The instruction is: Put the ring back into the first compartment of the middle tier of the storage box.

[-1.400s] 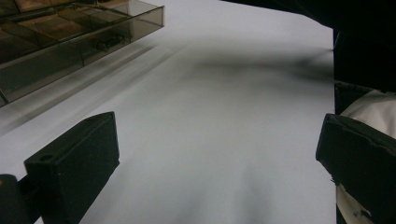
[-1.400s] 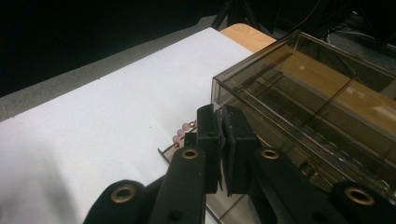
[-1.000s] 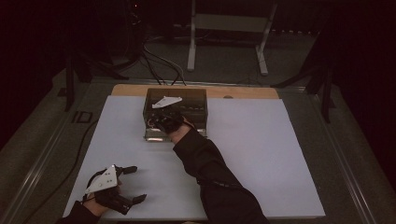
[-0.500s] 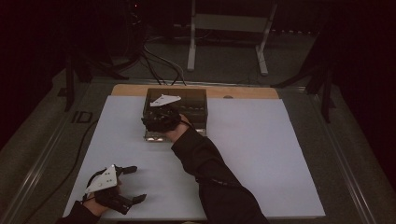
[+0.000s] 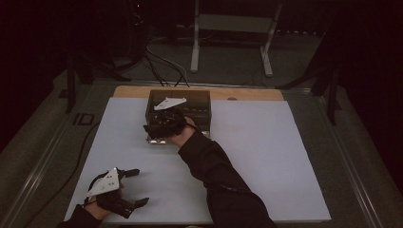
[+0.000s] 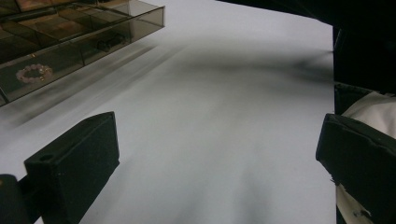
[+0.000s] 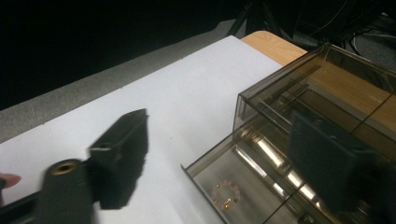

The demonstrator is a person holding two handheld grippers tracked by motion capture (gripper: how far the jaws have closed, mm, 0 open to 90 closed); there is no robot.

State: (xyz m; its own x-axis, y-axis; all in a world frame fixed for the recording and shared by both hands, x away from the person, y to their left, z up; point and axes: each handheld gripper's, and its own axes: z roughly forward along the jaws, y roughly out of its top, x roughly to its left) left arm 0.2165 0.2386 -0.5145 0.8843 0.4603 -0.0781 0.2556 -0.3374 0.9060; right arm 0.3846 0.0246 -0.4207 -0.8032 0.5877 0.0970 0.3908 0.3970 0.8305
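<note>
There are two hand-held grippers. There is one box [image 5: 190, 102] and one bracelet [image 7: 226, 192].

The box is see-through and brown, with little walls inside that split it into many parts. It sits at the far middle of the bench [image 5: 266, 156], which has a white sheet on it. A drawer [image 7: 219, 175] sticks out from the bottom of the box on the near side. The bracelet is a small ring of pale pink beads, and it lies flat in the drawer, near its front corner. In the left gripper view, the bracelet [image 6: 33, 73] shows through the box wall.

Behind the bench are black cables [image 5: 161, 61] on the floor and a white stand [image 5: 233, 28].

The right hand-held gripper [image 5: 159, 126] is over the near edge of the box, above the drawer. The person's arm in a dark sleeve [image 5: 214, 171] reaches out long across the bench to it. Its jaws are wide apart and hold nothing.

The left hand-held gripper [image 5: 135, 187] rests low at the near left corner of the bench, well apart from the box. Its jaws are wide apart too, with only white sheet between them.
</note>
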